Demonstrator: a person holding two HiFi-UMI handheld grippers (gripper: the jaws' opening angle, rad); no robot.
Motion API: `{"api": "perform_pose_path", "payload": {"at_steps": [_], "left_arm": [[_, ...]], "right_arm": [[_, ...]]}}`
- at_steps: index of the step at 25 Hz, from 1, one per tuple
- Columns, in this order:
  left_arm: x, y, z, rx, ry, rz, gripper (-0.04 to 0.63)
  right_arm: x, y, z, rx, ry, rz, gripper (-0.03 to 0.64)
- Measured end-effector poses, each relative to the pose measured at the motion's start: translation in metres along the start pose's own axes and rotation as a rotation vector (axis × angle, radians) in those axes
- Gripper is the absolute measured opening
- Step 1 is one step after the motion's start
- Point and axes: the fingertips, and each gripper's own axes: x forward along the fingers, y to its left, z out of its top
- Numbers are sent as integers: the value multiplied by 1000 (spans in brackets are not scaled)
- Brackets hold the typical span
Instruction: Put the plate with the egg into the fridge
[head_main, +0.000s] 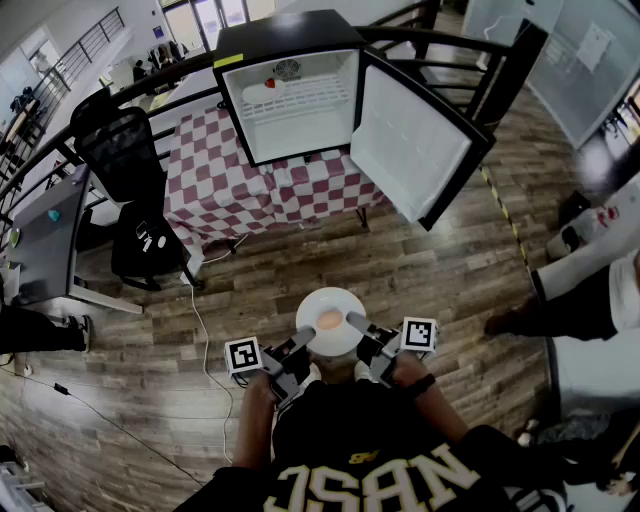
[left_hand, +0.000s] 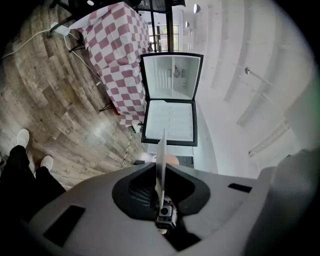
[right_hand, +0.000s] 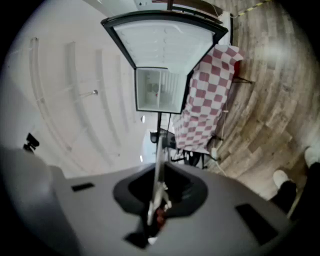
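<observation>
We hold the plate (head_main: 322, 300) by its rim in both grippers, well short of the open fridge (head_main: 290, 40).
At the far left an office chair (head_main: 125, 150) stands beside the tabletop (head_main: 215, 175) with the red-checked cloth. The fridge sits on the tabletop, its door (head_main: 415, 140) swung out to the right. Near us, above the wood floor (head_main: 420, 260), the left gripper (head_main: 303, 343) has its fingers clenched on the plate's left edge. The egg (head_main: 329, 320) lies at the plate's middle, and the right gripper (head_main: 358, 325) pinches the right edge likewise. Another person's legs (head_main: 560, 310) show at the right.
</observation>
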Motion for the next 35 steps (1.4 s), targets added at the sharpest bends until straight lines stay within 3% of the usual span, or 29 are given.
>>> {"api": "perform_pose_path", "payload": {"at_steps": [4,13,25,31,35], "left_arm": [[-7,5,8,-10,3,0,44],[-27,16,21,-27,22,1,49],[-63,15,53,-50,1,-64,49],[-64,20,68,-86,-23,-55,49],[-58,27,85,-93,-34,-30,49]], "right_arm": [[10,-4,-3,-20,-4,-17,41],[31,-17,-17,50,-38,-54,41],[77,0,-34,-16,-32,-50,41],[91,-8,-29,16,-37,-86,41],[106,-15,-17,75,-41,-57,41]]}}
